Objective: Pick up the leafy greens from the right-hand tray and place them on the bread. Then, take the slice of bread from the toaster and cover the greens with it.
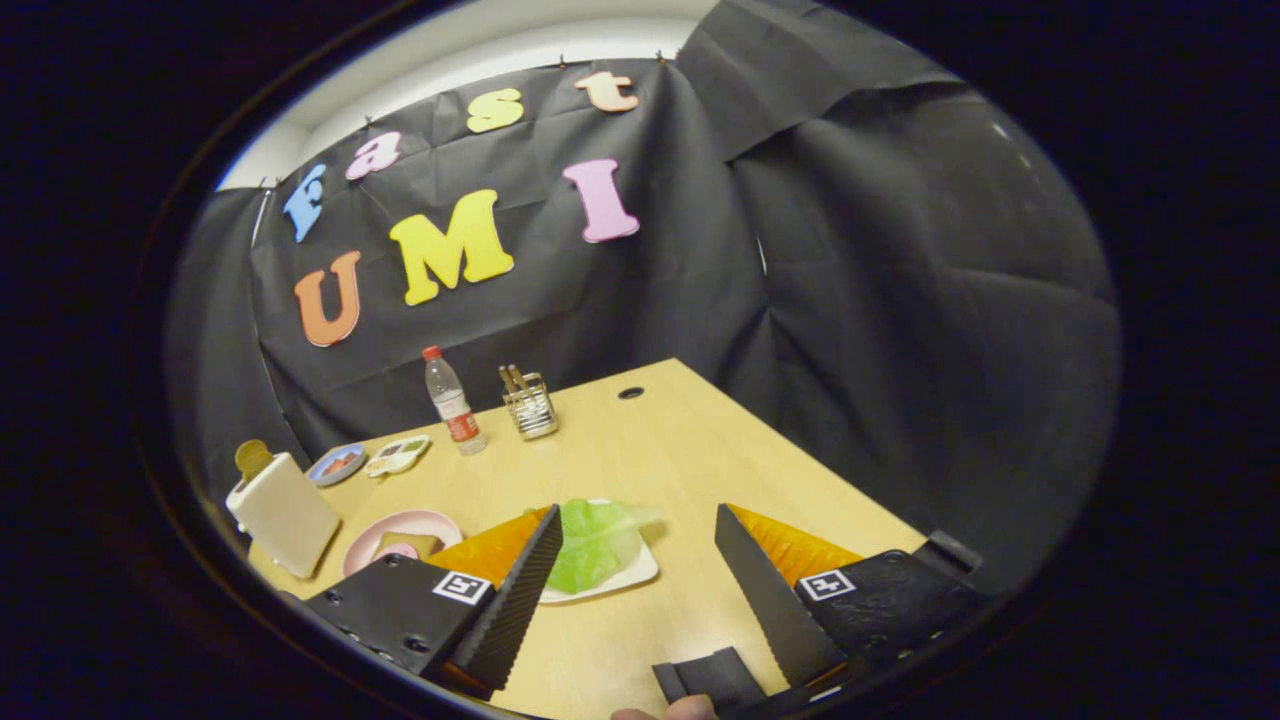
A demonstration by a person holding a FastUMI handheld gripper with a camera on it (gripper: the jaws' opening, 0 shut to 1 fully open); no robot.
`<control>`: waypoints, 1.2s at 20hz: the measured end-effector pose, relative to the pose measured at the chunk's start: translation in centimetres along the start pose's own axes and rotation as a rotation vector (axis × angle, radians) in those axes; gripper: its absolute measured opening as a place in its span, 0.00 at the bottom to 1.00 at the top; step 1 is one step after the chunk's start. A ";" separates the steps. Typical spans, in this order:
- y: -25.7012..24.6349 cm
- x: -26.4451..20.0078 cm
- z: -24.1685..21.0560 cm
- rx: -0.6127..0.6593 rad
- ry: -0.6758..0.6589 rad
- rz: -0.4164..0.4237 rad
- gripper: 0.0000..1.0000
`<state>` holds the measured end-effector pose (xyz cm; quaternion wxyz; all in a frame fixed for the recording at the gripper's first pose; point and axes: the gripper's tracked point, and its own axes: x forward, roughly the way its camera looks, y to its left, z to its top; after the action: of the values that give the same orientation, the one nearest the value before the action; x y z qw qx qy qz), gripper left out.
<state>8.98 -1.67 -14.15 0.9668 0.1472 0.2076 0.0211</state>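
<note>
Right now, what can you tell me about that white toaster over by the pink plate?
The toaster is a white, smooth box, plastic by the look of it, and appears tilted in this wide-angle view. A browned slice of bread pokes up from its top slot. It stands near the wooden table's edge, close beside the pink plate, well off from the open tongs, which touch nothing.

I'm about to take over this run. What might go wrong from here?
The tongs are open, and the leafy greens lie nearer one finger, so closing now might miss or only nip an edge. The floppy leaf overhangs its white tray and may slip. The toaster stands close to the pink plate; a swing could bump it.
</note>
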 end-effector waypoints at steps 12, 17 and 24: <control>-1.2 10.1 -3.1 0.222 0.215 -0.020 0.96; -0.6 12.1 -4.1 0.312 0.257 -0.008 0.80; -1.1 12.7 -3.9 0.304 0.260 -0.038 0.25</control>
<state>18.99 -0.29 -22.93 0.8988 0.2837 0.3341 -0.0100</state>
